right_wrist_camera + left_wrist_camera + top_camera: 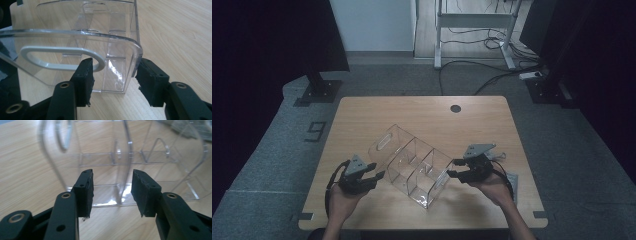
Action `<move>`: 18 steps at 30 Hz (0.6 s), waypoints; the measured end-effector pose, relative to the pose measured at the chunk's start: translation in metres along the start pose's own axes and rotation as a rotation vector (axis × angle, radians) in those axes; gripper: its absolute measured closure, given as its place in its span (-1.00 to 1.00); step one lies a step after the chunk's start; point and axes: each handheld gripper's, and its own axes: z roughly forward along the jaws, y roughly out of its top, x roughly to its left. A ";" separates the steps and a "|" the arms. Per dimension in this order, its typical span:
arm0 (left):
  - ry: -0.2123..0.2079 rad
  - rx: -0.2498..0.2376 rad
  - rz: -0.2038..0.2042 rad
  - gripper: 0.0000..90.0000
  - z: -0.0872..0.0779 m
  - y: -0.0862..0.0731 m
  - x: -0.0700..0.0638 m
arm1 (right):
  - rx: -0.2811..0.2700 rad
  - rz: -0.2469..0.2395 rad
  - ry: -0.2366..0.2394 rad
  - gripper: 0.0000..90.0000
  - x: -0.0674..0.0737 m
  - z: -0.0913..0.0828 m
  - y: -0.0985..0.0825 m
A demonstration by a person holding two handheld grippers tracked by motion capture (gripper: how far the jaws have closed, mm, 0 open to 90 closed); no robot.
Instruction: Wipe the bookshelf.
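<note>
A clear plastic organizer [412, 162] with several compartments and a slot handle in each end wall lies diagonally on the wooden table [362, 115]. My left gripper [379, 176] is at its near-left side, open. In the left gripper view the organizer [130, 157] stands just past the gripper [112, 192], with a divider edge lined up with the gap. My right gripper [452, 167] is at the organizer's right end. In the right gripper view its jaws [113, 75] straddle a rounded corner of the organizer [75, 37]. The right pad [147, 80] is close against the corner and the left pad [85, 75] is in front of the handle slot.
A round cable hole [455, 108] sits at the table's far edge. A small grey flat item [512, 180] lies near the right edge behind my right hand. Beyond the table are black stands [319, 87], a white desk frame [472, 30] and floor cables.
</note>
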 end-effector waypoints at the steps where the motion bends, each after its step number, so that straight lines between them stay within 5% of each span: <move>1: -0.007 0.000 0.006 0.18 0.001 0.000 -0.002 | 0.002 -0.003 0.003 0.09 0.001 0.000 0.000; 18: 0.028 0.029 0.009 0.78 0.014 0.001 -0.003 | 0.039 -0.065 0.052 0.34 0.019 -0.001 0.004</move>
